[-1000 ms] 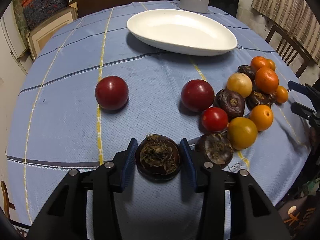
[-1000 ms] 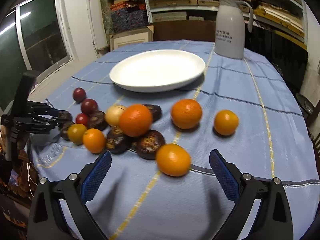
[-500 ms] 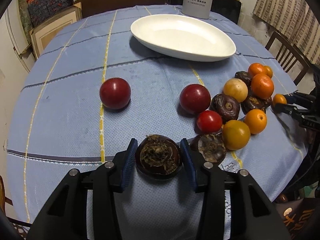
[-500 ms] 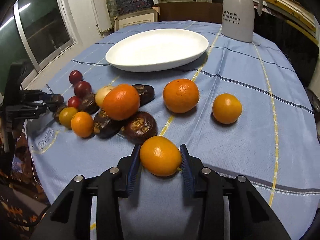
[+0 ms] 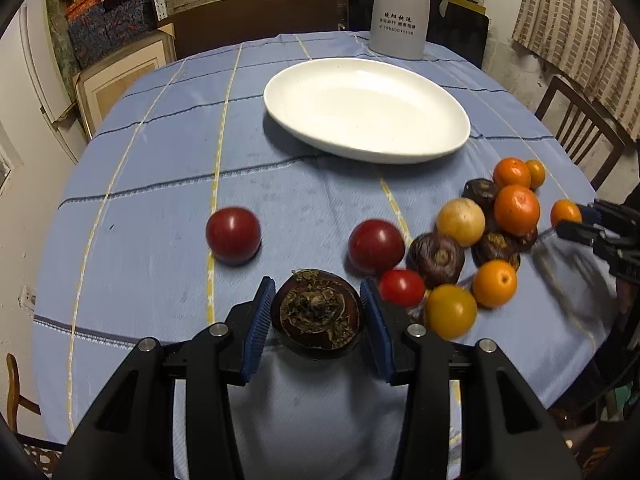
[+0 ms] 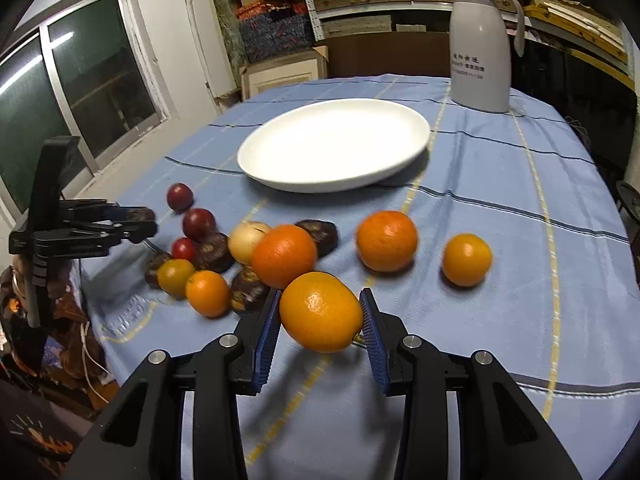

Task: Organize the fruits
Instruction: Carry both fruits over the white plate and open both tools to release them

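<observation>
Nearest, the left gripper [image 5: 318,312] is closed narrowly on a dark, round mangosteen [image 5: 317,316], its blue ribbed pads pressed against both sides, dried calyx uppermost. The right gripper [image 6: 320,314] is likewise clamped on a smooth oval orange [image 6: 321,312]. Beyond, loose glossy fruits [image 6: 284,256] are clustered on the blue woven tablecloth [image 5: 160,184]. Farther off, an oval white plate [image 5: 366,110] is set before a white jug [image 6: 480,46].

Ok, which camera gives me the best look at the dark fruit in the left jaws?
The left wrist view: the dark fruit sits centred and close, its leafy top facing the camera. The right wrist view shows only a sliver at the left gripper's tips.
</observation>
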